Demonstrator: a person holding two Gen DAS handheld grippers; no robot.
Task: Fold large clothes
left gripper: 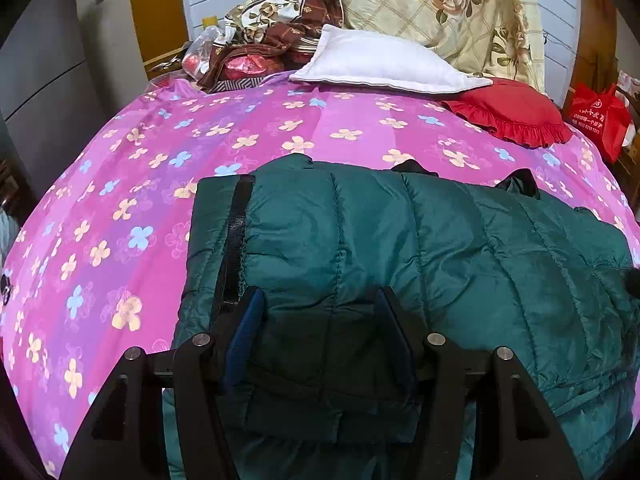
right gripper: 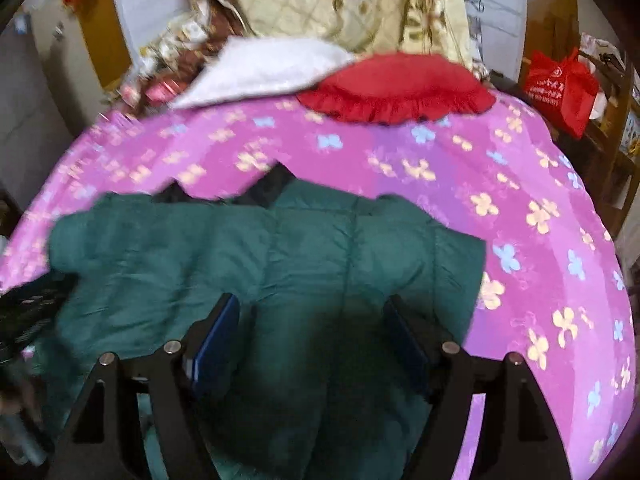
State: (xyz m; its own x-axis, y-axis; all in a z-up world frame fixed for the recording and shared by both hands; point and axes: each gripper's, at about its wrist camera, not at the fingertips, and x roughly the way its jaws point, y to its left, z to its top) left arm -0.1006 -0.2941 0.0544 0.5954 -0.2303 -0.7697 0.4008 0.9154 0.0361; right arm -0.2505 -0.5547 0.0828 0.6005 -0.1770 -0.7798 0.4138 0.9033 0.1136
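A dark green quilted puffer jacket (left gripper: 420,240) lies folded on the pink flowered bedsheet (left gripper: 120,208), its black zipper strip (left gripper: 236,236) along the left edge and black lining peeking out at the far edge. My left gripper (left gripper: 320,300) hovers over the jacket's near left part, jaws open, with fabric below them but not pinched. In the blurred right wrist view the jacket (right gripper: 240,248) fills the middle. My right gripper (right gripper: 312,304) stands open over its near right part, close to the jacket's right edge.
A white pillow (left gripper: 380,64) and a red ruffled cushion (left gripper: 512,112) lie at the head of the bed, with piled floral bedding (left gripper: 440,0) behind. A red bag (left gripper: 600,116) stands off the bed's right side. Bare sheet (right gripper: 540,220) stretches right of the jacket.
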